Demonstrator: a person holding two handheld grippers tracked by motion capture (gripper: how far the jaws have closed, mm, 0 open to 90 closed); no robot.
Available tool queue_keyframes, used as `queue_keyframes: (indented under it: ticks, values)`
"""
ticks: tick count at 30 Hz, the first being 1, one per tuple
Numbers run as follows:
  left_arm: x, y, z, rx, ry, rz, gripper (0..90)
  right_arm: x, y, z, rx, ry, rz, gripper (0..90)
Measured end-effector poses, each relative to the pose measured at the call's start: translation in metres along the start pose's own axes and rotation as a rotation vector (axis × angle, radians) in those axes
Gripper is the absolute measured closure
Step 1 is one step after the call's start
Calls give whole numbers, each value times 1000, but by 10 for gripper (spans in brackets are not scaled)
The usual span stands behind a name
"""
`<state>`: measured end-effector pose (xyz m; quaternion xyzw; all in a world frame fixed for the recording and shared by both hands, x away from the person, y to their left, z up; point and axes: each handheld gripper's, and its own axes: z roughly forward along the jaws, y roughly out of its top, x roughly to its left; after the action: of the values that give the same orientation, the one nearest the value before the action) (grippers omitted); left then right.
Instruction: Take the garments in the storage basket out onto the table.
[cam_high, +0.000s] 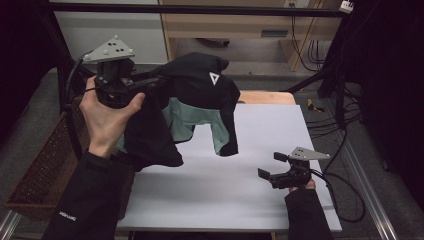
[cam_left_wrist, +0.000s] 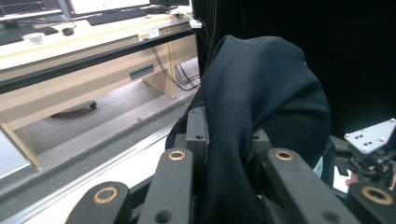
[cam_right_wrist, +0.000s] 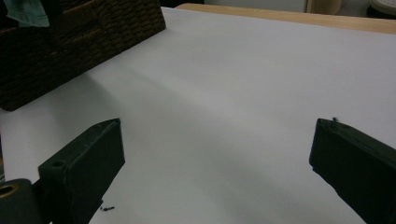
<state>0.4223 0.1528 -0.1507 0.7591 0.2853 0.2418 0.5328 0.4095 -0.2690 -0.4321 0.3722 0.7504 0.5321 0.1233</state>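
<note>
A black garment (cam_high: 200, 95) with a teal lining and a small white triangle mark hangs in the air over the left part of the white sheet (cam_high: 260, 135). My left gripper (cam_high: 150, 82) is raised at the left, shut on a fold of it. In the left gripper view the black cloth (cam_left_wrist: 261, 102) bulges up from between the jaws of the left gripper (cam_left_wrist: 229, 140). My right gripper (cam_high: 271, 165) rests low at the front right of the sheet. Its jaws stand wide apart over bare sheet, the right gripper (cam_right_wrist: 217, 154) holding nothing.
A dark wicker basket (cam_high: 45, 170) stands off the sheet's left edge; the basket (cam_right_wrist: 70, 51) has a scrap of teal cloth (cam_right_wrist: 28, 11) above it. A black frame bar (cam_high: 200, 9) crosses the back. Cables (cam_high: 345, 150) trail at the right.
</note>
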Motion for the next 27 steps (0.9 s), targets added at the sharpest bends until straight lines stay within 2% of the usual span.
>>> queue_keyframes:
  ticks: [5, 16, 23, 27]
  values:
    - [-5, -4, 14, -13, -6, -2, 776, 0, 0, -1, -1, 1, 1, 34]
    - [-16, -17, 51, 1, -43, -7, 776, 0, 0, -1, -5, 1, 3, 35]
    - [-17, -39, 71, 16, -66, -28, 776, 0, 0, -1, -4, -1, 1, 35]
    - [-15, -54, 81, 40, -65, -36, 776, 0, 0, -1, -3, -2, 0, 35]
